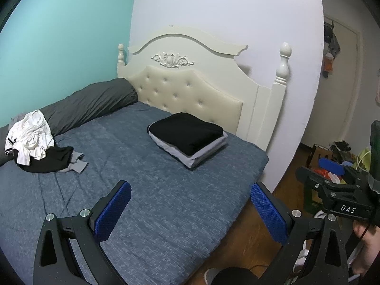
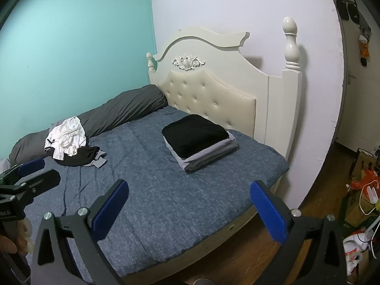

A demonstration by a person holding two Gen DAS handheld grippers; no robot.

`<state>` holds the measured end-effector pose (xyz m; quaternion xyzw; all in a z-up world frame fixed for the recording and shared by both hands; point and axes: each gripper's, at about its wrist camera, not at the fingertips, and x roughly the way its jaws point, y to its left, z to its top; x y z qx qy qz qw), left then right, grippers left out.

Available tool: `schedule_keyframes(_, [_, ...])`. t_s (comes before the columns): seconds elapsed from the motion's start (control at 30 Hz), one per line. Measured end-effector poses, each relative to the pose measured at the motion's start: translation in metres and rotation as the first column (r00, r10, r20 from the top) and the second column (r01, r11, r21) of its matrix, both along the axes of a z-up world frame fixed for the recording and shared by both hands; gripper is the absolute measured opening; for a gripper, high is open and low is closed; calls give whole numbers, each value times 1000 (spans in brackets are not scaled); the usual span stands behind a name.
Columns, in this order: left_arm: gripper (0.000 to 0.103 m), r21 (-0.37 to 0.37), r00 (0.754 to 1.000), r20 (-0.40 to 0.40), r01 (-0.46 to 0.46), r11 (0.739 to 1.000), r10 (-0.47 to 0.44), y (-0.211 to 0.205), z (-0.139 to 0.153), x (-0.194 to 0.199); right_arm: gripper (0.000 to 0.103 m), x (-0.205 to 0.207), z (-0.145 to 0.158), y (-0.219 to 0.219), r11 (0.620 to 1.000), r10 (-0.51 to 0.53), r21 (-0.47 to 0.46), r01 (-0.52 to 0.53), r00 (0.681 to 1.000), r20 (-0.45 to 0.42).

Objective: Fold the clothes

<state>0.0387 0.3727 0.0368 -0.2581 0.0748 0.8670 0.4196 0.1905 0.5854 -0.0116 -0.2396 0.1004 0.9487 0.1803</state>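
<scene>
Left wrist view: your left gripper (image 1: 190,204) and right gripper (image 2: 188,201) both gape wide, empty, above the bed's (image 1: 166,213) near edge. The folded stack (image 1: 187,139) lies ahead near the headboard (image 1: 190,90); the unfolded pile (image 1: 38,142) sits at the far-left edge.

One bed (image 1: 166,190) is seen, with one cream headboard (image 1: 190,83) flanked by two turned posts, the taller at (image 1: 283,64). One grey rolled duvet (image 1: 95,104) is laid along the wall side. Two groups of clothes are counted on the blue cover: one folded stack (image 1: 187,140) and one loose heap (image 1: 40,142). In the stack, one black piece is seen over at least two grey layers; the exact number cannot be told. In the heap, one white garment, one black and one grey are made out. Two grippers are counted, the left gripper (image 1: 190,211) and the right gripper (image 2: 190,211), each with two blue-padded fingers spread wide.
</scene>
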Motion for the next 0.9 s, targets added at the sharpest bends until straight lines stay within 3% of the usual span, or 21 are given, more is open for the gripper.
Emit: schedule_keyframes(0.9, [103, 1, 1000, 7, -18, 1000, 18, -1, -3, -4, 103, -2, -3, -1, 1000, 4, -5, -4, 1000, 5])
